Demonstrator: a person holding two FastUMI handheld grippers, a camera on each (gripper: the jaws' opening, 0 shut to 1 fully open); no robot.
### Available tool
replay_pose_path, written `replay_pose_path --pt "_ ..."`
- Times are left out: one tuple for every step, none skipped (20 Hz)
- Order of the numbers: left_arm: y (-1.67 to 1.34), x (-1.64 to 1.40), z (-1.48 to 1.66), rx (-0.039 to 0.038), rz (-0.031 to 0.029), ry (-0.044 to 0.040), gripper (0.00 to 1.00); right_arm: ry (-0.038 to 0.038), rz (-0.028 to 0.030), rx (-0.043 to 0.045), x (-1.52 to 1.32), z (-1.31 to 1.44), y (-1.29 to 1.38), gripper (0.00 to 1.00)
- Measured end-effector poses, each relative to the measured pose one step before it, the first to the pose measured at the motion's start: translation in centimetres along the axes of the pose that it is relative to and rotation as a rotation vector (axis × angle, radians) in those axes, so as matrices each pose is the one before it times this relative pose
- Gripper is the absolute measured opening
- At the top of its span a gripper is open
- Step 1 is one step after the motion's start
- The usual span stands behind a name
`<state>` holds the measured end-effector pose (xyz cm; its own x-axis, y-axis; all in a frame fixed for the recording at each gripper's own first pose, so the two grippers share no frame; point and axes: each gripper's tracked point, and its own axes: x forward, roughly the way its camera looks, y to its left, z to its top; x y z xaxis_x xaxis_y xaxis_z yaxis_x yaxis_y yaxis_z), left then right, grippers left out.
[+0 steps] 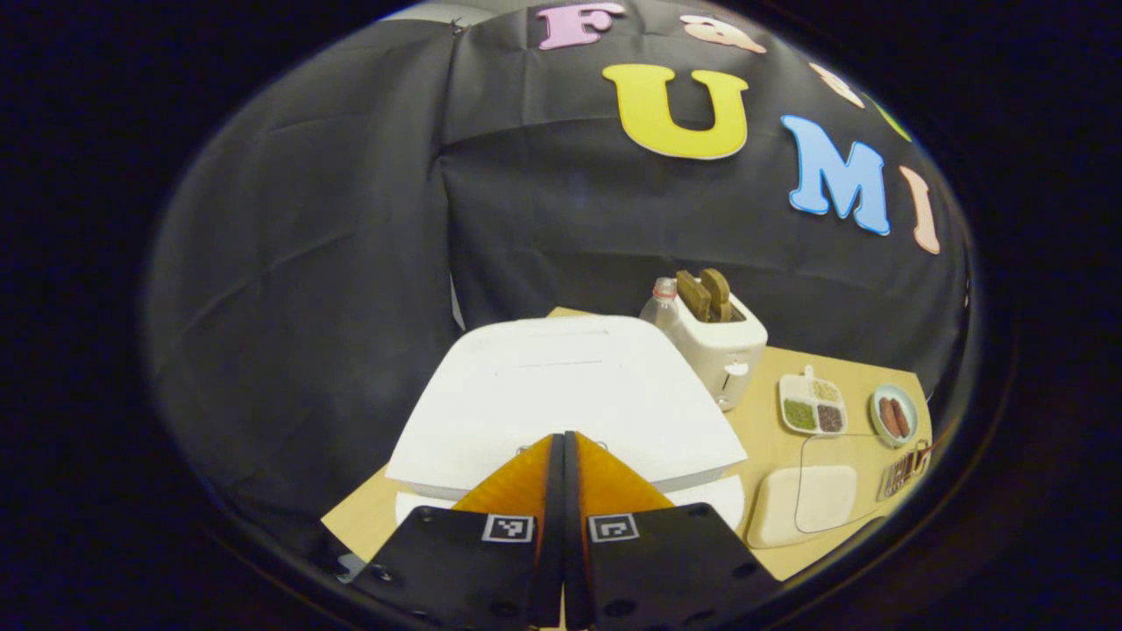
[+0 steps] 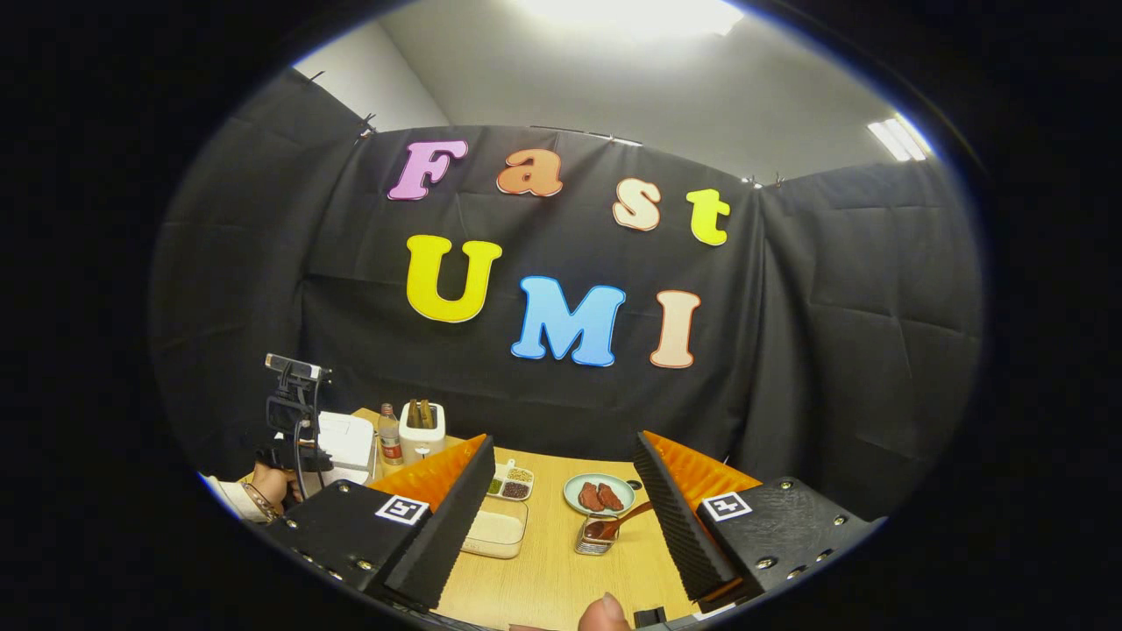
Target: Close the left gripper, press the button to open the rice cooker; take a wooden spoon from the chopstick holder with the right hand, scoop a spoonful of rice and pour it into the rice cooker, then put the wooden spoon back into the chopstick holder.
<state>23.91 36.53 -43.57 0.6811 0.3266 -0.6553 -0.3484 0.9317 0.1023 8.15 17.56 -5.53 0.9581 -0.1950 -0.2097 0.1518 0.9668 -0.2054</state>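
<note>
Closed orange fingers of the left gripper [image 1: 564, 436] hover against the white rice cooker [image 1: 561, 394] at the desk's left edge, where an off-centre press could slip off the button, while the right gripper [image 2: 561, 447] waits open above the wooden spoon [image 2: 619, 523] in its chopstick holder [image 2: 596, 538].

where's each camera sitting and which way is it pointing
Left gripper view: rides the left gripper, whose fingers are shut, aimed down at the closed white rice cooker.
Right gripper view: rides the open right gripper, facing across the table at the wooden spoon; a fingertip shows below.
Shared: toaster, sectioned dish, sausage plate.
</note>
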Motion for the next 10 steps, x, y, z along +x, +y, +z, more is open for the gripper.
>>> replay_pose_path --pt "0.1 -0.308 1.111 0.02251 0.00681 -0.03529 0.09 0.0035 0.00508 0.00318 0.068 -0.07 0.247 0.98" --pt "0.109 -0.106 1.088 0.01632 0.00709 -0.03206 0.09 0.00386 0.00884 0.00397 0.008 -0.124 0.26 0.98" --pt "-0.018 -0.201 0.986 0.00148 0.00465 -0.02158 0.09 -0.00071 0.00679 0.00046 0.012 0.127 0.312 0.98" --pt "0.02 -0.281 0.941 -0.01174 -0.00126 -0.01939 0.09 -0.00536 0.00327 -0.00451 0.003 0.221 0.193 0.98" --pt "0.073 -0.295 0.633 -0.01673 -0.00118 -0.02088 0.09 -0.00646 -0.00053 -0.00774 -0.059 0.029 -0.124 0.98" --pt "0.112 -0.233 0.73 -0.00462 -0.00086 -0.02635 0.09 -0.00325 0.00098 -0.00642 0.016 0.081 0.042 0.98" --pt "0.128 -0.285 0.334 0.00231 0.00005 -0.01846 0.09 -0.00107 0.00289 -0.00332 0.042 -0.141 0.034 0.98" --pt "0.044 -0.307 0.429 -0.00312 -0.00123 -0.01761 0.09 0.00334 0.00157 0.00017 -0.004 -0.068 -0.01 0.98" --pt "-0.038 -0.337 0.271 -0.00457 -0.00372 -0.01271 0.09 0.00205 0.00256 0.00419 -0.065 -0.193 -0.01 0.98" --pt "-0.367 -0.284 0.011 -0.01572 -0.01435 -0.00012 0.09 0.00151 0.00077 0.00699 -0.089 -0.035 -0.107 0.98"
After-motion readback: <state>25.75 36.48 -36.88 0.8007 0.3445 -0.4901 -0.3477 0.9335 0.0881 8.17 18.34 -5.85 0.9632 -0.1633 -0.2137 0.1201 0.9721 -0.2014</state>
